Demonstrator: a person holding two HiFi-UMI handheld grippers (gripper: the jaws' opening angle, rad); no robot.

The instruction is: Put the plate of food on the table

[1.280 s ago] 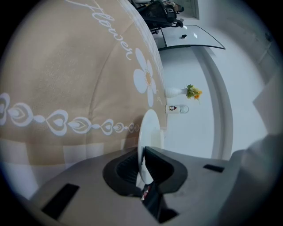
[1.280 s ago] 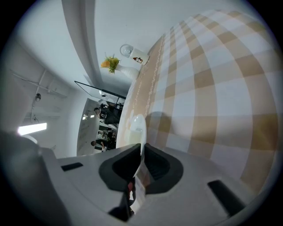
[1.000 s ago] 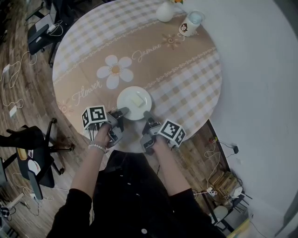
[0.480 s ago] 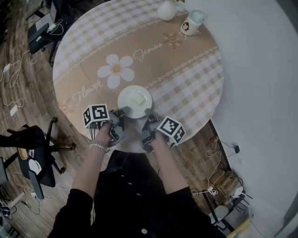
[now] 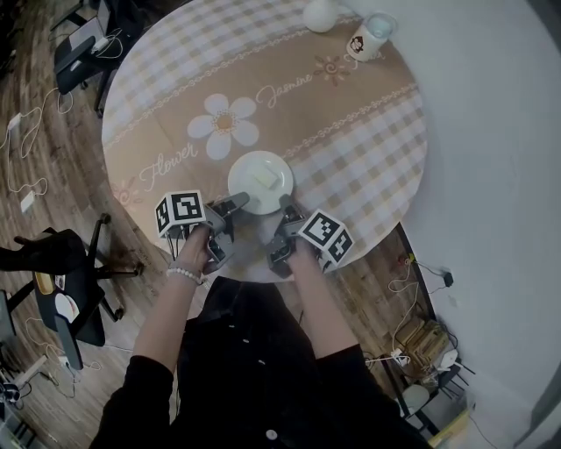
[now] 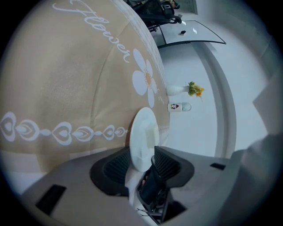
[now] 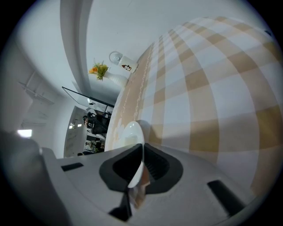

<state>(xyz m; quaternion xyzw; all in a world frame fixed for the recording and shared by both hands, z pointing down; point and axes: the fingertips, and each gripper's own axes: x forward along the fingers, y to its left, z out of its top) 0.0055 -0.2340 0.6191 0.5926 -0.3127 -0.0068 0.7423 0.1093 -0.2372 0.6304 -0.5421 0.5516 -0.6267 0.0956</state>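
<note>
left gripper [image 5: 235, 205]: jaws opening, pads clear of the rim of the round white plate [image 5: 260, 175] that stands between them. right gripper [image 5: 286, 209]: narrow, clamped on the plate's near rim. Plate sits on the round worktop with beige checked cloth [image 5: 351, 149], centre of head view near the worktop's lower edge, with a pale piece of food [image 5: 266, 176] on it. Top of frame: white vase [image 5: 321, 14], white mug [image 5: 368, 37] just beside it.

Near rim of the plate [image 5: 248, 188] behind the fingers [image 5: 233, 207]; its pale food [image 5: 266, 176] too small for naming.
</note>
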